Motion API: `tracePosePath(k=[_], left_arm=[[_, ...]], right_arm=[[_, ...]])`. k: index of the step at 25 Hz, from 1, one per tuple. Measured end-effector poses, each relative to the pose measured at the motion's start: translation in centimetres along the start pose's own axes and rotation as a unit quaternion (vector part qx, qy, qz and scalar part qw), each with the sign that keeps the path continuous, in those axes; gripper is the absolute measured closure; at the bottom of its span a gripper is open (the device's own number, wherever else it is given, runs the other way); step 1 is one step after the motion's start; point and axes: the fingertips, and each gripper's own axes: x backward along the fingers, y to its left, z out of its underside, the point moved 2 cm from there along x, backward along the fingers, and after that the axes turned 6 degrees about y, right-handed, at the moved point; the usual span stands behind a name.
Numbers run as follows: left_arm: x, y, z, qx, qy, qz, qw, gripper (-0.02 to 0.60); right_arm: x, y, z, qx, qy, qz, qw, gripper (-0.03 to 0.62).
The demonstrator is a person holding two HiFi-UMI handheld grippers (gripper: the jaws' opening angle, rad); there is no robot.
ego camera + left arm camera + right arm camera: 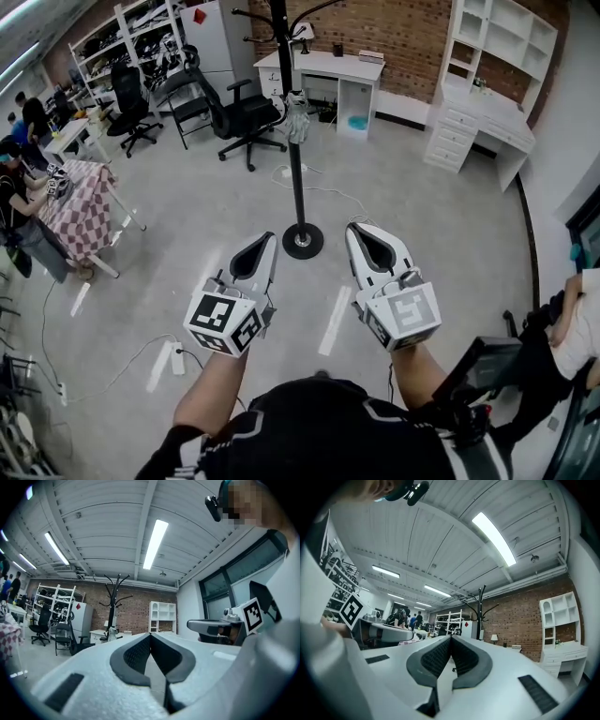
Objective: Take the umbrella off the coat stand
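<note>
Brick-walled office, umbrella point(297, 120) on coat stand point(299, 187), hand-held grippers point(267, 237) point(354, 229) closed

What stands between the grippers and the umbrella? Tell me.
Nothing visible does. The left gripper and right gripper are over bare floor, short of the stand; the umbrella hangs against its pole, unobstructed.

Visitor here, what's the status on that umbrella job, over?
Left gripper and right gripper both shut, empty, short of the coat stand. Umbrella hangs on its pole, untouched. Only bare floor between.
</note>
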Motion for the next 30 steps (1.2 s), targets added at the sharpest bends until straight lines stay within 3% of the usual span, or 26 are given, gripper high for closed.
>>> tracePosePath(k=[14,24,30], left_arm=[[-6.4,2.4,-0.8,-0.001,-0.003,0.002,1.0000,0.571],[-9.8,10.2,-1.9,0.006,-0.031,0.005,0.9995,0.571],[-12.8,13.9,-2.4,0.000,-0.034,0.026,0.9991,0.571]], right_arm=[[-6.0,-4.2,1.7,-0.008,0.014,-0.023,1.000,0.588],[-13.8,-5.3,0.6,0.003,-0.004,0.008,1.000,0.588],[-18.7,-6.5,0.8,-0.001,0.002,0.016,1.000,0.588]])
